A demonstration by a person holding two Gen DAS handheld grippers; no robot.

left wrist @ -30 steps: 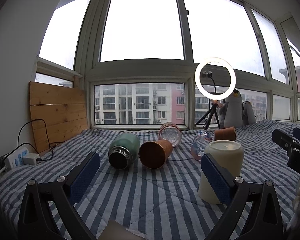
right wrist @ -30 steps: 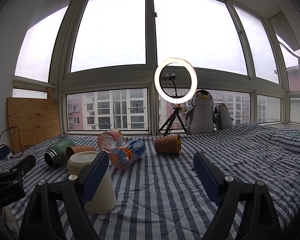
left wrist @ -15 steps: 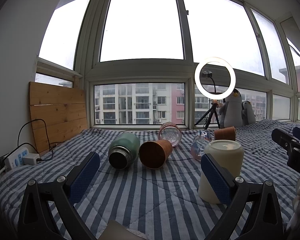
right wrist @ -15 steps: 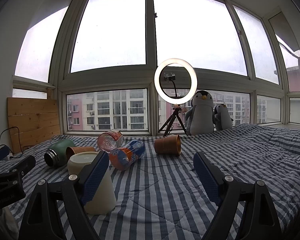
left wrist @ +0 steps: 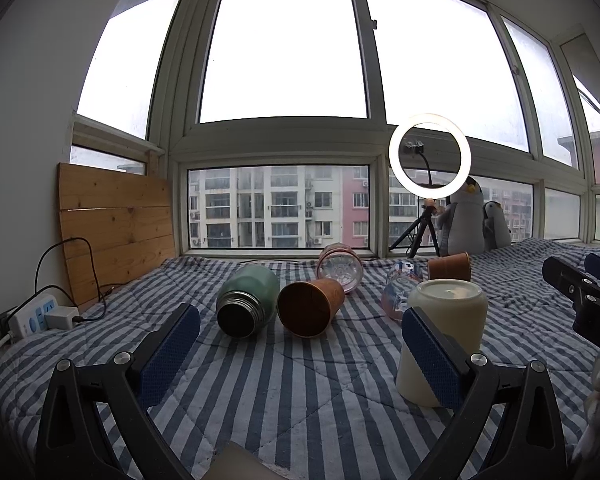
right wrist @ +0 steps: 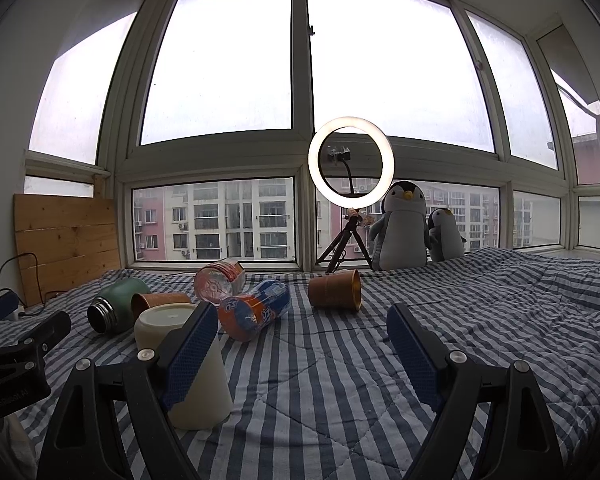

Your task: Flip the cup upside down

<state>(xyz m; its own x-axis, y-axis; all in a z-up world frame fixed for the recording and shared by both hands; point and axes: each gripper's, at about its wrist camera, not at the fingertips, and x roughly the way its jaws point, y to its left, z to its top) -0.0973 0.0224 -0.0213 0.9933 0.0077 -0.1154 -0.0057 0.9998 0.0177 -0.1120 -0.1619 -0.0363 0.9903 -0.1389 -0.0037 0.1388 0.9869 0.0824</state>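
Note:
A cream cup (left wrist: 446,320) stands upside down on the striped bedspread (left wrist: 300,380), base up. It also shows in the right wrist view (right wrist: 168,326), partly behind my right gripper's left finger. My left gripper (left wrist: 300,344) is open and empty, with its right finger in front of the cup. My right gripper (right wrist: 298,340) is open and empty, to the right of the cup. Neither gripper touches the cup.
A green flask (left wrist: 248,300), a brown cup (left wrist: 310,308), a clear pink cup (left wrist: 340,266), an orange-blue bottle (right wrist: 254,312) and another brown cup (right wrist: 336,290) lie on their sides. A ring light on a tripod (right wrist: 350,184) and plush penguins (right wrist: 404,228) stand by the window. A power strip (left wrist: 32,316) lies at left.

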